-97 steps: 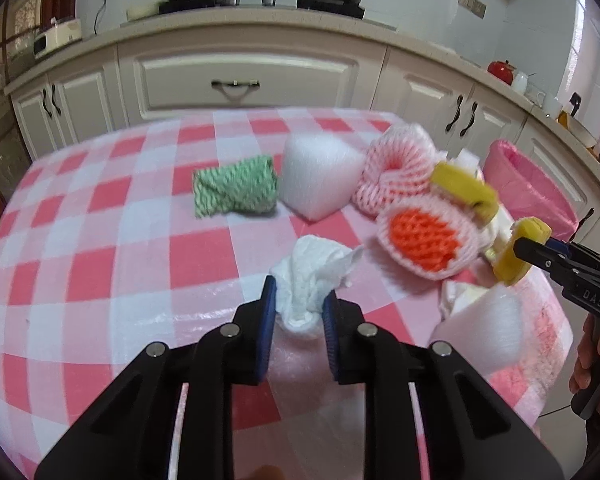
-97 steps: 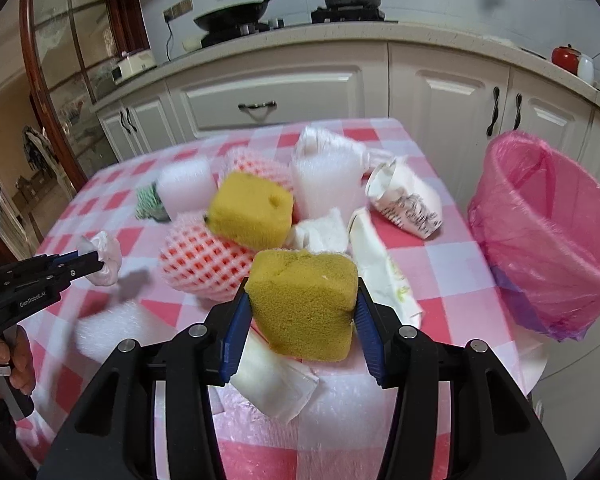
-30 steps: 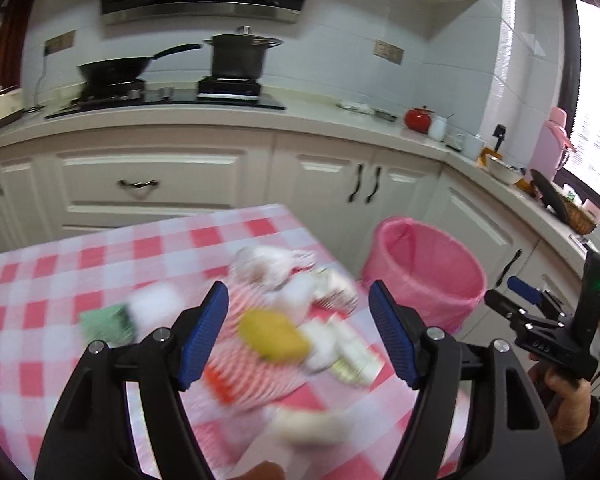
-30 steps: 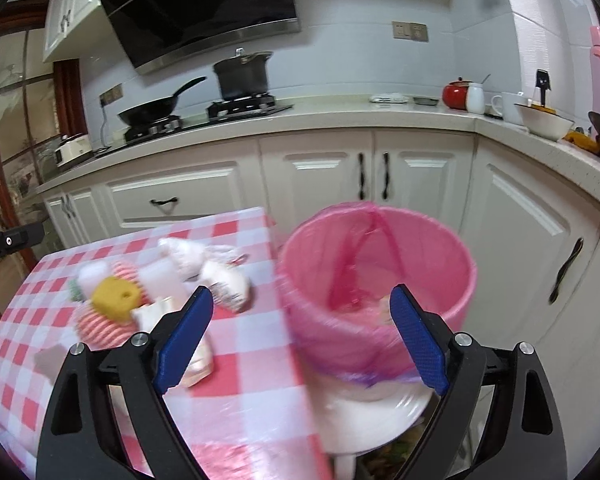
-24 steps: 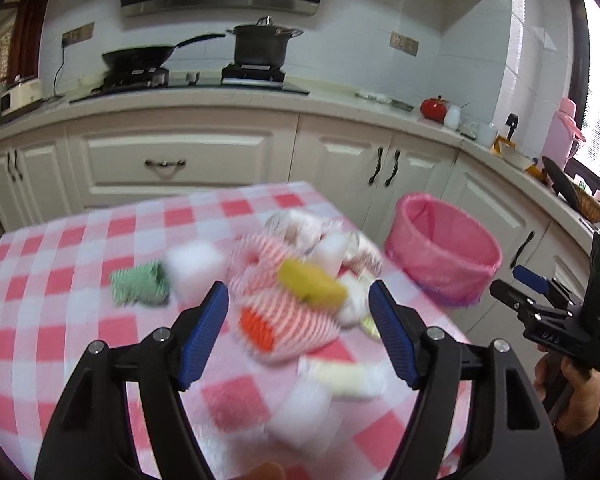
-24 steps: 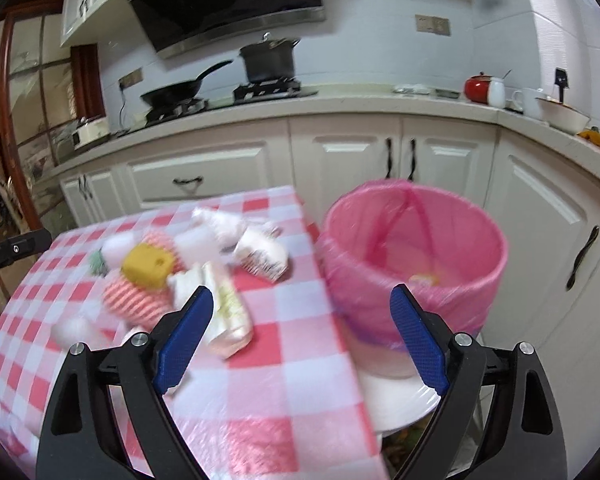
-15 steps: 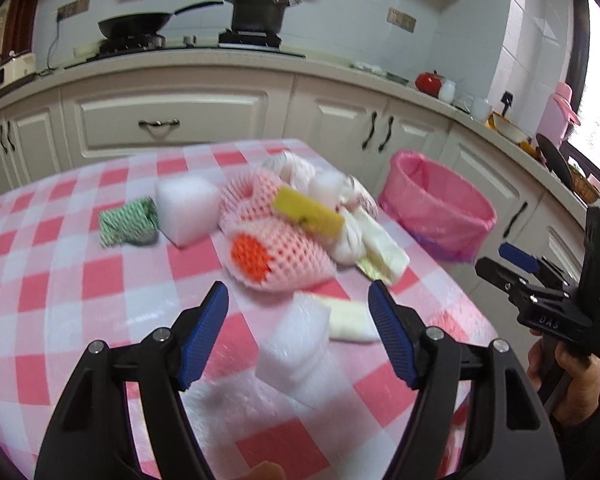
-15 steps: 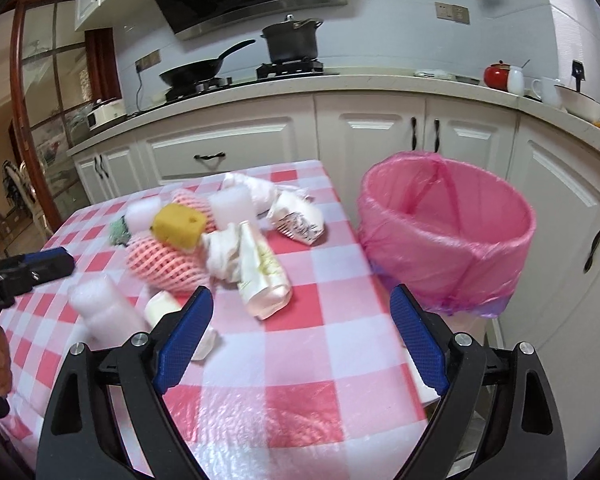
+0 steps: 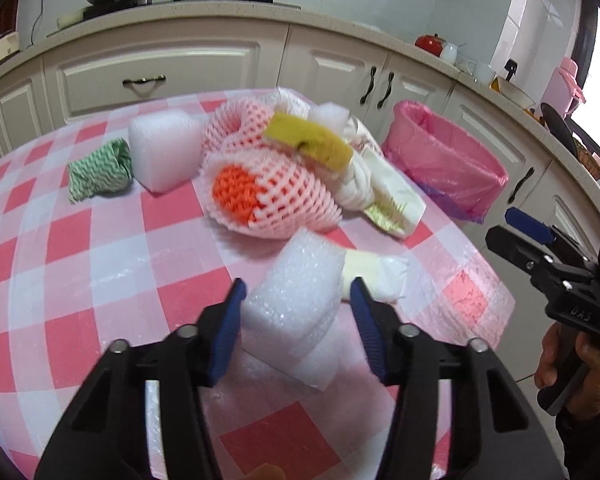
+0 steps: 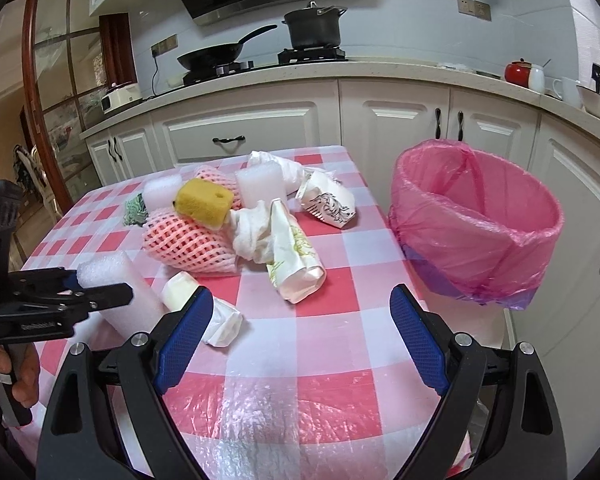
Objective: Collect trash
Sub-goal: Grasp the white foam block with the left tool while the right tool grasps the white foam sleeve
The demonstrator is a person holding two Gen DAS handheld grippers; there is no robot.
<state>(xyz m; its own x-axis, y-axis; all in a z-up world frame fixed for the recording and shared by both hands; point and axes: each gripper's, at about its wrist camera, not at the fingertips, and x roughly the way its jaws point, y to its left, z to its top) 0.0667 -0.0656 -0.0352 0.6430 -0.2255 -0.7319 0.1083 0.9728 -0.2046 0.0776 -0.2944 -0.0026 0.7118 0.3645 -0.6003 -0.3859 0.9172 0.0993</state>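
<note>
Here the left gripper [image 9: 298, 300] straddles a white foam block [image 9: 296, 300] on the checked table [image 9: 100, 248], its jaws spread on either side, seemingly a little short of touching, ready to pinch. The right gripper [image 10: 302, 326] hangs wide and empty over the table edge, beside the pink bin [image 10: 476, 224] that awaits trash. A sponge [image 10: 202, 202] tops the remaining heap.

white foam block [image 9: 296, 304], table's near edge

Both hand-held grippers [image 9: 298, 304] [image 10: 302, 316] wide apart
</note>
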